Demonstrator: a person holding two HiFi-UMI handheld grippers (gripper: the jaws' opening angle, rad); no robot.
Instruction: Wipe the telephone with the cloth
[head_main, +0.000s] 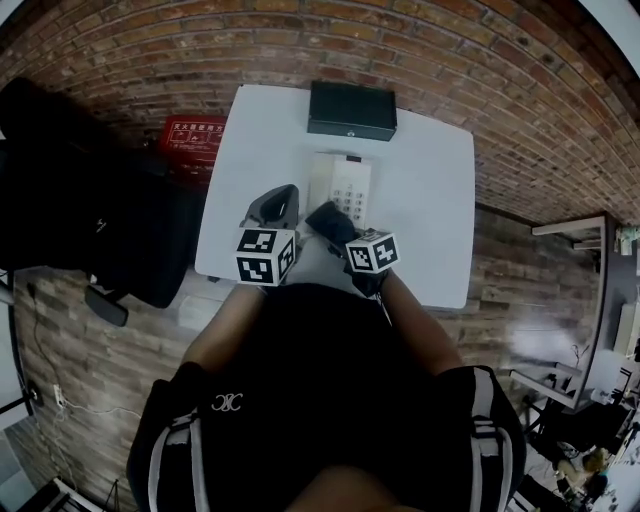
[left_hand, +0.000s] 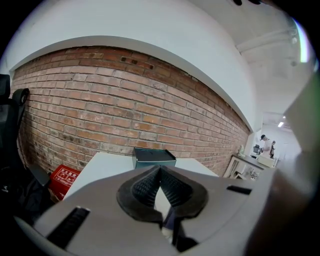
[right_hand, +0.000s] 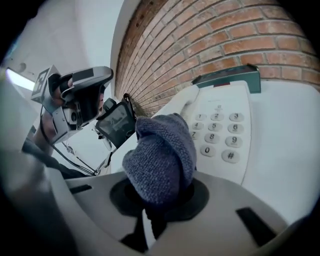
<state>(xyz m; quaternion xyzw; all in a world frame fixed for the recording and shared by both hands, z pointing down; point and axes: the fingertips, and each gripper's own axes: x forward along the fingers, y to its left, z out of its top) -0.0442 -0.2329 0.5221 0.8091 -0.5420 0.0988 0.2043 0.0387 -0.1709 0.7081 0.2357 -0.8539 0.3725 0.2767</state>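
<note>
I had the right tongs (right_hand: 158, 196) clamped down on the cloth (right_hand: 161, 157), a blue-grey knitted bundle bulging out past the tips. The cloth sat at the near left corner of the telephone (head_main: 342, 184), right by the keypad (right_hand: 219, 134) and the handset (right_hand: 176, 104). Whether it was actually touching the plastic, I couldn't tell from either view.

The telephone was white and lay near the middle of the white desk (head_main: 432, 205), its buttons facing up. Behind it, at the far edge of the desk against the brick wall (left_hand: 125, 100), stood a dark box (head_main: 351, 109).

My left tongs (left_hand: 160, 173) were closed, ribbed pads meeting at the tips, nothing between them. They hung just left of the telephone, beside the right tongs and apart from the set. Off the left side of the desk a red box (head_main: 194, 136) sat on the floor, next to a black chair (head_main: 95, 205).
</note>
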